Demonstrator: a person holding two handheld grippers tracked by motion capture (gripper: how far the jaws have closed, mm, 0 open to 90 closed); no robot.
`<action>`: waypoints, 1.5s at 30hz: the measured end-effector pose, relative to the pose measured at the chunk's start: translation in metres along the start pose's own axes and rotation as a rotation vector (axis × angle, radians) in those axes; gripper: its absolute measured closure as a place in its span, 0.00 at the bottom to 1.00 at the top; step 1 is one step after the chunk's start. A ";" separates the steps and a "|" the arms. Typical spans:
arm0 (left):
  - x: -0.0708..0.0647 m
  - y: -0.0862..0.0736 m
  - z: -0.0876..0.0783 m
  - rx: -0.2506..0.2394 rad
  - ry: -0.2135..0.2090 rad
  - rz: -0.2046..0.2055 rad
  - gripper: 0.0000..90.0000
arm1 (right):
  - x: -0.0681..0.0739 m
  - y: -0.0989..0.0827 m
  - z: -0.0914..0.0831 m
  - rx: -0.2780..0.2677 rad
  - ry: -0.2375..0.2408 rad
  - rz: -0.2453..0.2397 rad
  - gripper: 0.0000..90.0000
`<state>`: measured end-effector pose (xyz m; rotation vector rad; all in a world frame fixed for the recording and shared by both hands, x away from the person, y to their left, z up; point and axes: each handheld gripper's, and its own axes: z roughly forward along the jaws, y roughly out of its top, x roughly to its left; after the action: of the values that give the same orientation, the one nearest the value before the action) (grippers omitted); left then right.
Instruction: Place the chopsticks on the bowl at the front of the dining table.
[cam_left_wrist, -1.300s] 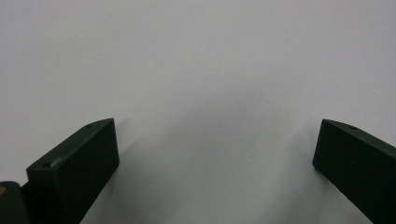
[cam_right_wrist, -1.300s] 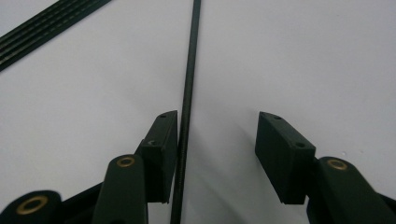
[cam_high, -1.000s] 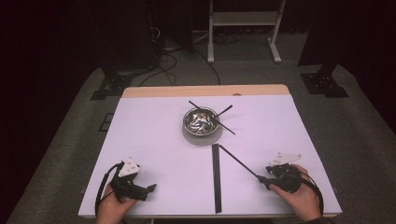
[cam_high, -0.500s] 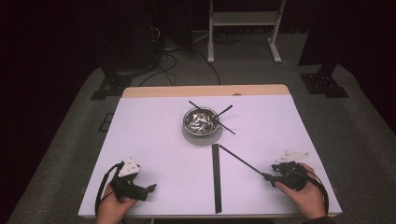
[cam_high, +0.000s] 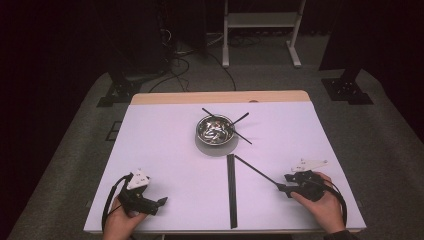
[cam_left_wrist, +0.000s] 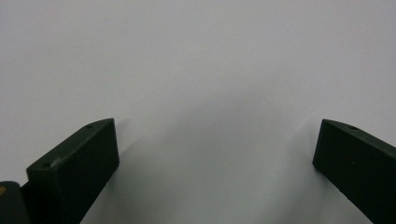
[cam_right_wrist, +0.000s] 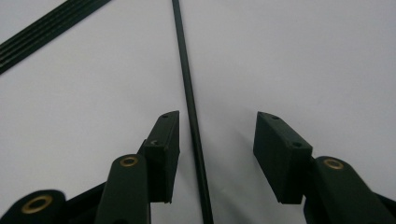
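A thin black rod (cam_high: 255, 171) lies slanted on the white table (cam_high: 165, 150), running from near the bowl toward my right gripper (cam_high: 281, 189). In the right gripper view the rod (cam_right_wrist: 187, 84) passes between the jaws of the right gripper (cam_right_wrist: 217, 126), close to the left one. The jaws have just been closing a little, and neither pad touches the rod. My left gripper (cam_high: 161, 201) rests at the front left. Its jaws stand wide apart over bare table in the left gripper view (cam_left_wrist: 215, 140), with nothing between them.
A metal bowl (cam_high: 215, 129) with small pieces inside sits at the table's middle back, with black sticks (cam_high: 241, 119) crossing its rim. A straight bundle of black rods (cam_high: 231, 190) lies down the front middle and shows again as a bundle (cam_right_wrist: 46, 28) in the right gripper view.
The right hand has edged slightly to the right along the rod. The left hand and the bowl have kept still.
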<state>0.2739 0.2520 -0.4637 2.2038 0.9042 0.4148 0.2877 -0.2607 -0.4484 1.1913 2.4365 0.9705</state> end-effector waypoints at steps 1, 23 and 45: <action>0.000 0.000 0.000 0.000 0.000 0.000 0.00 | 0.000 0.001 0.001 -0.007 0.003 0.001 0.56; 0.000 0.000 0.000 0.000 0.000 0.000 0.00 | 0.006 0.030 0.027 -0.055 0.072 -0.032 0.68; 0.000 0.000 0.000 0.000 0.000 0.000 0.00 | 0.010 0.048 0.048 -0.043 0.102 -0.047 0.85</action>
<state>0.2739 0.2521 -0.4637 2.2036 0.9039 0.4147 0.3343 -0.2097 -0.4515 1.0907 2.4964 1.0888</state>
